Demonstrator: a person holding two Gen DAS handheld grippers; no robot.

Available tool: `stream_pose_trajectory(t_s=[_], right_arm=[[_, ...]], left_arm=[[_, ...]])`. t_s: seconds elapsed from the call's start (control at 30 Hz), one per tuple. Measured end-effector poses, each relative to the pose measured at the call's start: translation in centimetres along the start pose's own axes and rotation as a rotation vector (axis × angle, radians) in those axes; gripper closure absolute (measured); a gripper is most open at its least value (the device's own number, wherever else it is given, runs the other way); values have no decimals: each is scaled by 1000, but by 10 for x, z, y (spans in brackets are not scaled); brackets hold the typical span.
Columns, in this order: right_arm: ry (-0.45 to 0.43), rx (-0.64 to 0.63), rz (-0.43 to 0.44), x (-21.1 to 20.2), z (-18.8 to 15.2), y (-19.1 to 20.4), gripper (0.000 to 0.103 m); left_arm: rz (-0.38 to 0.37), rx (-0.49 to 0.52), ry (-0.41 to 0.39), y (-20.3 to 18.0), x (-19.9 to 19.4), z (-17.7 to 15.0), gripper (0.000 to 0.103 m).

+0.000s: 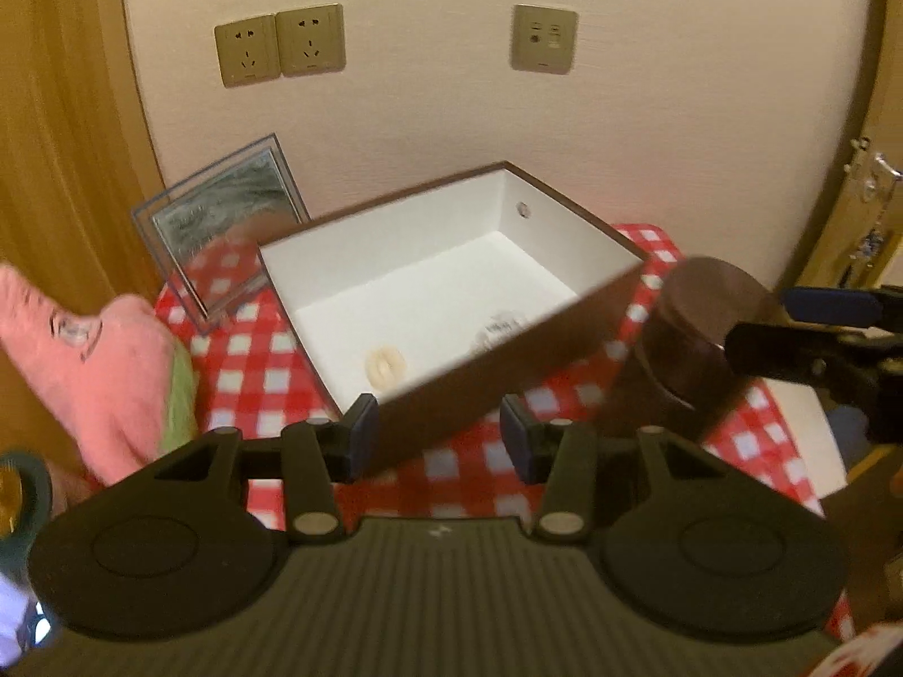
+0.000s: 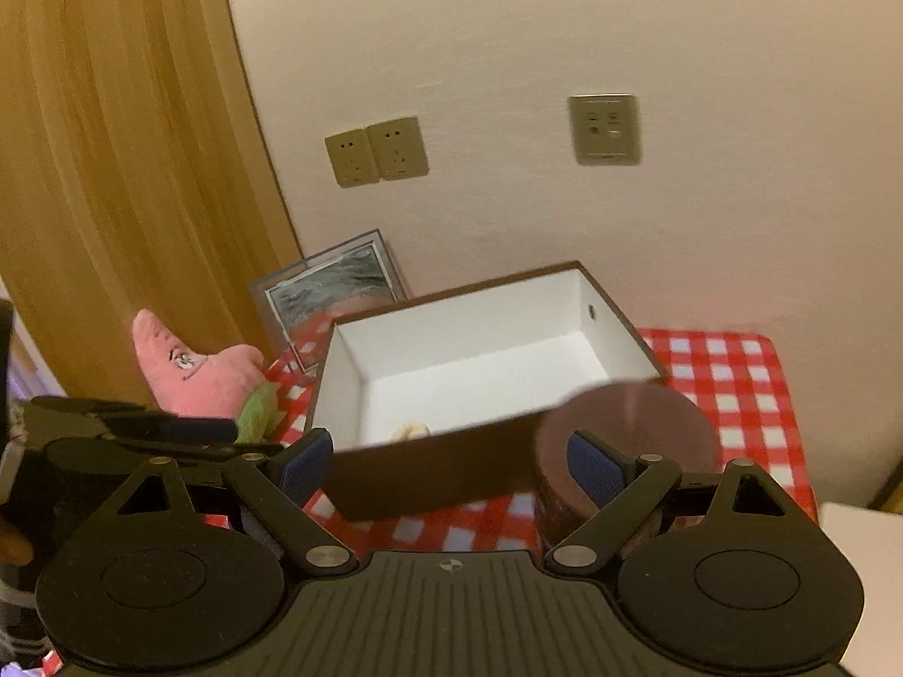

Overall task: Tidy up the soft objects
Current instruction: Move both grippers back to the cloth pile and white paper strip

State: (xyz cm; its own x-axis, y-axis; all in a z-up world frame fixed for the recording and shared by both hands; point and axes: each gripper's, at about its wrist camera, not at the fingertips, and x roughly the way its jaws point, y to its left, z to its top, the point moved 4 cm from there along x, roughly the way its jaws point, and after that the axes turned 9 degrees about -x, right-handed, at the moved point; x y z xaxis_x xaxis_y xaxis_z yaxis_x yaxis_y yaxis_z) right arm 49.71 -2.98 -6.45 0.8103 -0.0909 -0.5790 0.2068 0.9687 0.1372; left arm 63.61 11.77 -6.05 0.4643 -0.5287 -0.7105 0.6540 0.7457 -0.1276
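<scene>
Open brown box [image 1: 451, 304] mid tabletop [image 1: 468, 462], pink plush [image 1: 96, 372] off its left edge, round tin [image 1: 700, 338] at right. Both hand-held grippers, left [image 1: 439, 439] and right [image 2: 446, 462], angled down, jaws apart, gripping nothing.

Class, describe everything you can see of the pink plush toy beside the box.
The pink plush toy is a star-shaped cartoon figure of fuzzy fabric with a pointed head, stitched eyes and a green lower part. It lies tilted on its side, its point towards the wooden panel, at the left edge of the checked cloth, left of the open box and apart from it. No tongs touch it. Its underside is hidden.
</scene>
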Motion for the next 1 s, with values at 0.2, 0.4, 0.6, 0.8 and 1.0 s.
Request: stream_pose_trajectory(t_s=[0.2,0.4,0.6,0.8,1.0], right_arm=[[14,31,20,-44,-30,0,13],[25,35,38,-85,-62,-2,13],[53,41,56,-117,-96,-4,13],[100,38,83,-140,-128,-4,13],[142,25,103,-153,-156,-3,14]], left_arm=[[11,-43,4,-19,-41,-42,58],[26,-66,1,-42,-77,-80,58],[41,-91,25,-67,-103,-119,58],[72,-103,39,-88,-121,-155,58],[103,-118,55,-99,-131,-183,58]])
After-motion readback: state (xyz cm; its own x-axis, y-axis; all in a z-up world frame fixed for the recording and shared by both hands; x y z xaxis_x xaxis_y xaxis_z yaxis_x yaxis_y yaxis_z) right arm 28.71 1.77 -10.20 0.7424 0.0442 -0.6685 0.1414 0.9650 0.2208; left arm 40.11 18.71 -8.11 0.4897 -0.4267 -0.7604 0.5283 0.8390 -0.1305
